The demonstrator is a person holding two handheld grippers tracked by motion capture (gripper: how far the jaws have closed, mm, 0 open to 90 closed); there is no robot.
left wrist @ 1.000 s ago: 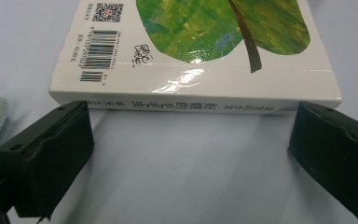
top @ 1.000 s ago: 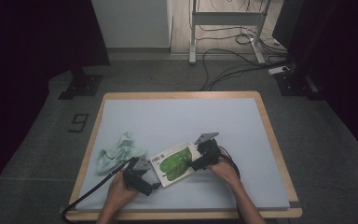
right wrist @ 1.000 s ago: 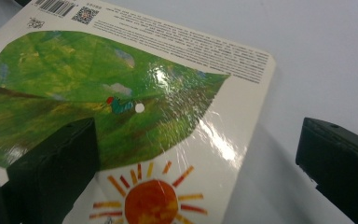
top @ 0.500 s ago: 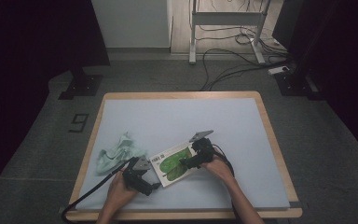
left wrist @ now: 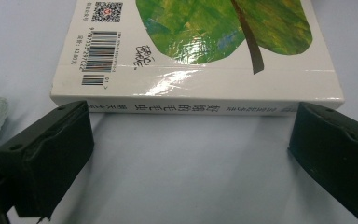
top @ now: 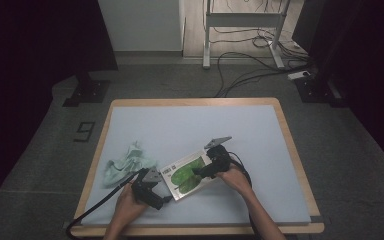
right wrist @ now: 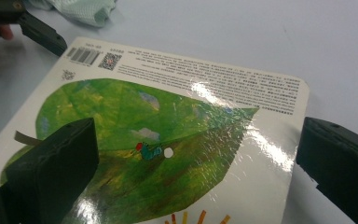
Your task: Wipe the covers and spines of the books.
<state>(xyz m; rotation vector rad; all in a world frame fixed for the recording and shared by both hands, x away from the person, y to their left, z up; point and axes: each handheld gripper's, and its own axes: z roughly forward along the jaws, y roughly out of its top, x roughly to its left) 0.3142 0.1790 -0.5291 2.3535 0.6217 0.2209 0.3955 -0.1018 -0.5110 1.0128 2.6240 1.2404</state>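
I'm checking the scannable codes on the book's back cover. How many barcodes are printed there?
2. On the book, a larger barcode sits beside the spine, below the QR code; a smaller barcode sits nearer the spine. None seems hidden.

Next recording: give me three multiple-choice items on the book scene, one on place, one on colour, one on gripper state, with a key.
1. Where does the pale green cloth lie from the book in the high view?
A. to its left
B. on top of it
C. to its right

2. What colour is the large leaf on the book's cover?
A. red
B. green
C. blue

3. How do the left gripper's jaws stand?
A. clamped on the book
B. shut on the cloth
C. open, before the spine

Key: 1 A, the cloth sits left of the book; 2 B, both gripper views show green; 3 C, the jaws stand wide apart, off the spine.
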